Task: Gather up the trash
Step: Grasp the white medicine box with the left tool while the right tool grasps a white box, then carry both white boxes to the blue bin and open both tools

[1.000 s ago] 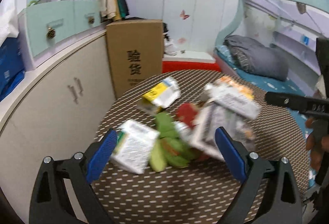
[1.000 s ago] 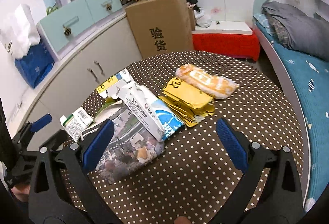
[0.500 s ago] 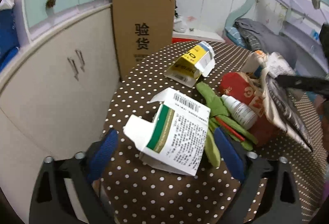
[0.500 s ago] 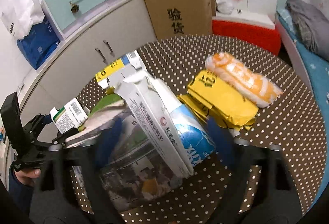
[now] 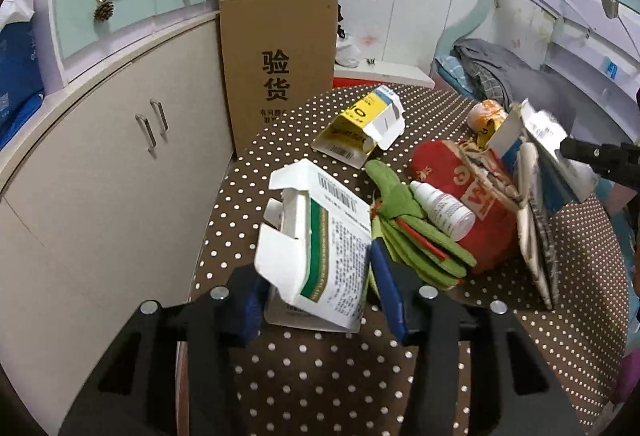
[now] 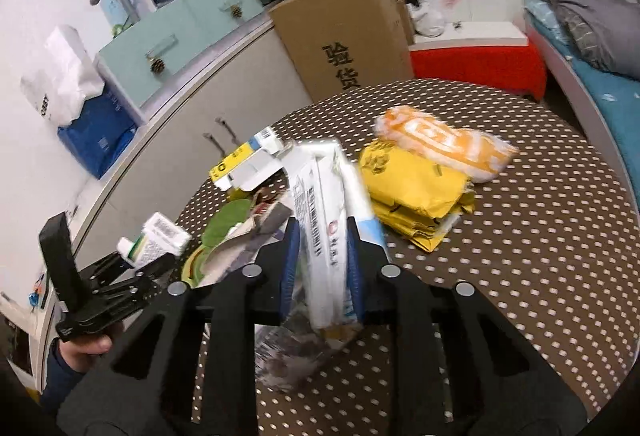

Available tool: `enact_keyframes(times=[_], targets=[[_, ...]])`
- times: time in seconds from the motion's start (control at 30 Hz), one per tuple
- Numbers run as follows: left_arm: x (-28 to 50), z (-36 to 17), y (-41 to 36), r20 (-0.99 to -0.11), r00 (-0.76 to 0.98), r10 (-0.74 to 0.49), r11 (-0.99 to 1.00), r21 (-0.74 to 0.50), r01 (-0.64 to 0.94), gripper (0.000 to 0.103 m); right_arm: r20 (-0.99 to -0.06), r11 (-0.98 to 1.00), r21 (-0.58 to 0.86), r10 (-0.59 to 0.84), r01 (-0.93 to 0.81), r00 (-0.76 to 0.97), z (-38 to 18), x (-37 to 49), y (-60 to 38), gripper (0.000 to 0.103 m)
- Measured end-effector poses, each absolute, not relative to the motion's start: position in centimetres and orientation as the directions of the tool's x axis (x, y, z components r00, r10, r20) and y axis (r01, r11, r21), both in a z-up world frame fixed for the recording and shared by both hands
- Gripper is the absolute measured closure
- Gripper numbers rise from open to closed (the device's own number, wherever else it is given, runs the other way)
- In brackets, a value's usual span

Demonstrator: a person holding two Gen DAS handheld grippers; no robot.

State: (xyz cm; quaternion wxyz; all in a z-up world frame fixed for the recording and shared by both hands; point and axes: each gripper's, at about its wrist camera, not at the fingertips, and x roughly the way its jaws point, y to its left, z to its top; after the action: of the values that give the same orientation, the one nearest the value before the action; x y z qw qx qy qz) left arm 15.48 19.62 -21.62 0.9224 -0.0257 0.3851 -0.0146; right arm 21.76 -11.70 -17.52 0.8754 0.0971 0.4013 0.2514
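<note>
Trash lies on a round brown polka-dot table (image 5: 320,376). My left gripper (image 5: 320,296) is shut on a white and green medicine box (image 5: 320,252), lifted off the table. My right gripper (image 6: 322,268) is shut on a white and blue carton (image 6: 328,220); it also shows in the left wrist view (image 5: 540,151). On the table lie a yellow and white box (image 5: 360,127), green wrappers (image 5: 416,236), a small dropper bottle (image 5: 440,207), a red packet (image 5: 472,187), a yellow bag (image 6: 416,191) and an orange packet (image 6: 440,143).
A tall cardboard box (image 5: 280,67) stands behind the table. Beige cabinets (image 5: 100,163) run along the left. A red bench (image 6: 476,63) and a bed (image 6: 600,75) are at the right. A newspaper-like bag (image 6: 280,348) lies under the right gripper.
Both grippers were open over the trash. The left has closed on the medicine box and raised it. The right has closed on the white and blue carton.
</note>
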Motion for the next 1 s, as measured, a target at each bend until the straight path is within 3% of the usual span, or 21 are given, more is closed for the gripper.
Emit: enact_keyframes(times=[0.13,0.2,0.27,0.33,0.37,0.4,0.43,0.5,0.63,1.0], targets=[[15.1,-22.0,19.0,-0.719,0.695,-0.030,0.999,-0.039,0.003,0.054,-0.676,0.870,0.316,0.487,-0.379,0.553,-17.5,21.4,-11.0,0.075],[15.2,-22.4,18.8,-0.728,0.685,-0.015,1.000,-0.028,-0.008,0.054,-0.698,0.885,0.244,0.444,-0.396,0.561,-17.5,21.0,-9.7,0.036],[15.2,-22.7,18.7,-0.732,0.681,-0.015,0.999,-0.032,-0.013,0.054,-0.713,0.876,0.176,0.428,-0.449,0.556,-17.7,20.7,-7.9,0.035],[15.2,-23.0,18.6,-0.736,0.676,-0.021,0.999,-0.041,-0.013,0.054,-0.736,0.887,0.064,0.351,-0.457,0.578,-18.4,20.6,-6.6,0.035],[15.1,-23.1,18.7,-0.736,0.676,-0.029,0.999,-0.050,-0.012,0.054,-0.739,0.892,0.033,0.326,-0.451,0.590,-18.7,20.7,-6.6,0.044],[15.1,-23.1,18.7,-0.736,0.676,-0.034,0.998,-0.057,-0.012,0.055,-0.739,0.899,0.021,0.308,-0.437,0.599,-18.8,20.9,-6.8,0.061],[15.0,-23.1,18.8,-0.736,0.676,-0.038,0.998,-0.064,-0.013,0.055,-0.734,0.901,0.078,0.342,-0.427,0.586,-18.8,21.1,-7.7,0.063],[14.7,-23.0,19.0,-0.732,0.680,-0.045,0.997,-0.076,-0.017,0.056,-0.716,0.898,0.131,0.378,-0.419,0.587,-18.3,21.0,-8.9,0.079],[14.1,-22.6,18.9,-0.726,0.686,-0.045,0.996,-0.081,-0.021,0.056,-0.705,0.894,0.157,0.400,-0.421,0.585,-17.9,20.2,-10.4,0.081],[12.5,-17.6,17.0,-0.647,0.759,-0.065,0.995,-0.099,0.001,0.056,-0.534,0.823,0.424,0.565,-0.379,0.629,-14.6,18.0,-16.6,0.081]])
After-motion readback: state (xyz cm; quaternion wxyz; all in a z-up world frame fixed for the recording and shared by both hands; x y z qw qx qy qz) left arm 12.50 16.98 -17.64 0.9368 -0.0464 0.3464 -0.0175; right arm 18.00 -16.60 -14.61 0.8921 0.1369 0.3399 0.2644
